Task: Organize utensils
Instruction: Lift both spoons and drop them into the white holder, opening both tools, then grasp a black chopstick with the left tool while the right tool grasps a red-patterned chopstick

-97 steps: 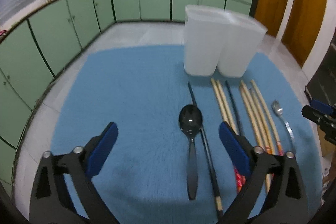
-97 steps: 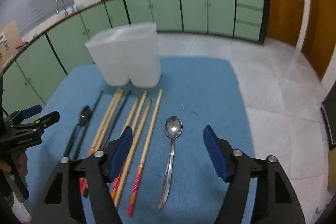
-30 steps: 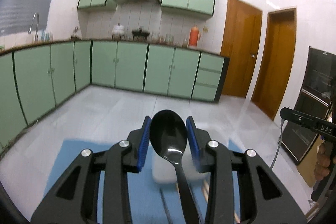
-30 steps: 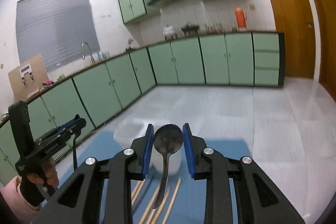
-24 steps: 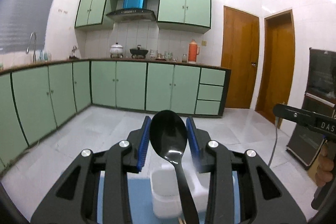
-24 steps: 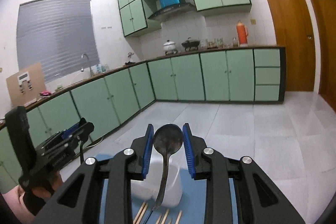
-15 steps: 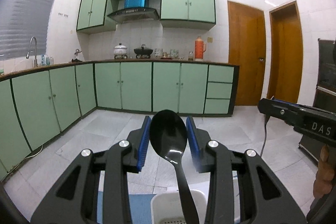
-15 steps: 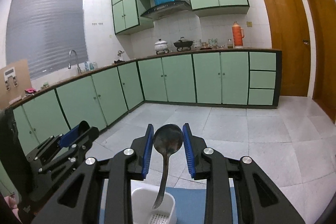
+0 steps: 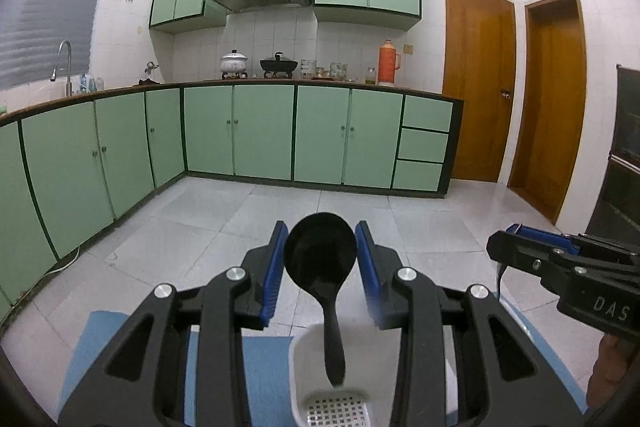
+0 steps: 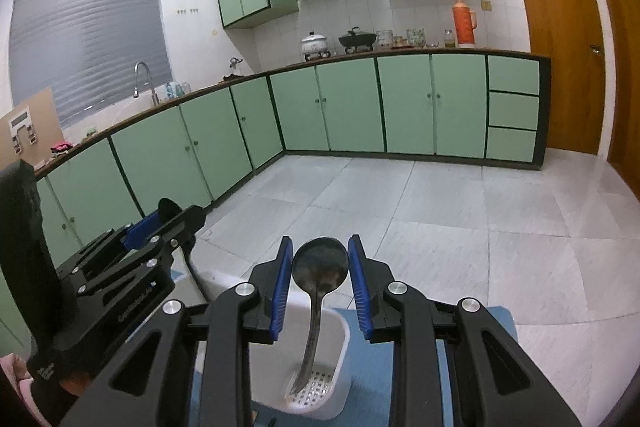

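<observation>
My left gripper (image 9: 320, 259) is shut on the bowl of a black spoon (image 9: 320, 253); its handle hangs down over the open white holder compartment (image 9: 300, 359) with a perforated bottom. My right gripper (image 10: 319, 269) is shut on the bowl of a metal spoon (image 10: 319, 267); its handle reaches down inside the other white holder compartment (image 10: 340, 355), with the tip near the perforated bottom. Each gripper shows in the other's view: the right one (image 9: 560, 263) at the right, the left one (image 10: 156, 227) at the left. The chopsticks on the mat are hidden.
The holder stands on a blue mat (image 9: 264, 359), which also shows in the right wrist view (image 10: 376, 387). Beyond are a tiled floor (image 9: 280, 211), green cabinets (image 9: 260, 131) and wooden doors (image 9: 480, 83).
Both grippers picked their spoons off the mat, lifted them upright and carried them over the holder. In the last half second both spoons have sunk lower toward the compartments.
</observation>
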The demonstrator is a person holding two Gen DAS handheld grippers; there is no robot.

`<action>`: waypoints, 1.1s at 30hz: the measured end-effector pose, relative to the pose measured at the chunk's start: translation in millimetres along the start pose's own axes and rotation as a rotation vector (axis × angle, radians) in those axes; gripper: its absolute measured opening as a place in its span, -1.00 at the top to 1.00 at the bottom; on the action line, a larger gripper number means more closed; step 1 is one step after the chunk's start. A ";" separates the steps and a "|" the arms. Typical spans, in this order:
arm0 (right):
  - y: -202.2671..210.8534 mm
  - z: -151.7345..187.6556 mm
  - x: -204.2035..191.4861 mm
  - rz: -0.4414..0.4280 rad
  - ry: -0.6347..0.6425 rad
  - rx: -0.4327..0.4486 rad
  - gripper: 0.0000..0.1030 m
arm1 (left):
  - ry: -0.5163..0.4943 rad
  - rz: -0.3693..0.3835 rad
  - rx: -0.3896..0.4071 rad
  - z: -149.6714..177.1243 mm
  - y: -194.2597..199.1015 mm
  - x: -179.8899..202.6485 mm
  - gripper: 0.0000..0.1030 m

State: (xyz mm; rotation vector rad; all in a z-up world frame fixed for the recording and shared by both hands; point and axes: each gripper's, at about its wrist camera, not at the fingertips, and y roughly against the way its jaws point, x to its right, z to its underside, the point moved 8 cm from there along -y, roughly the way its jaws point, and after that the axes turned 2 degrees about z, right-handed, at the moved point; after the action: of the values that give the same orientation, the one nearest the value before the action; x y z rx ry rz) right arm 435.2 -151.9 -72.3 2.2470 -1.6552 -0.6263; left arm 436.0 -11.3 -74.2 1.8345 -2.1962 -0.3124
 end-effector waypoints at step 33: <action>188.0 234.9 -5.0 0.118 -0.127 -0.200 -0.11 | 0.059 -0.023 -0.371 187.3 204.0 -1.1 -0.69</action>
State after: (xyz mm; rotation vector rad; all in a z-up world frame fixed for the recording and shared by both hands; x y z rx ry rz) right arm 160.9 -197.1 -187.3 1.9905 -1.6865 -0.8789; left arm 184.3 25.7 -183.7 1.6424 -1.9222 -0.6160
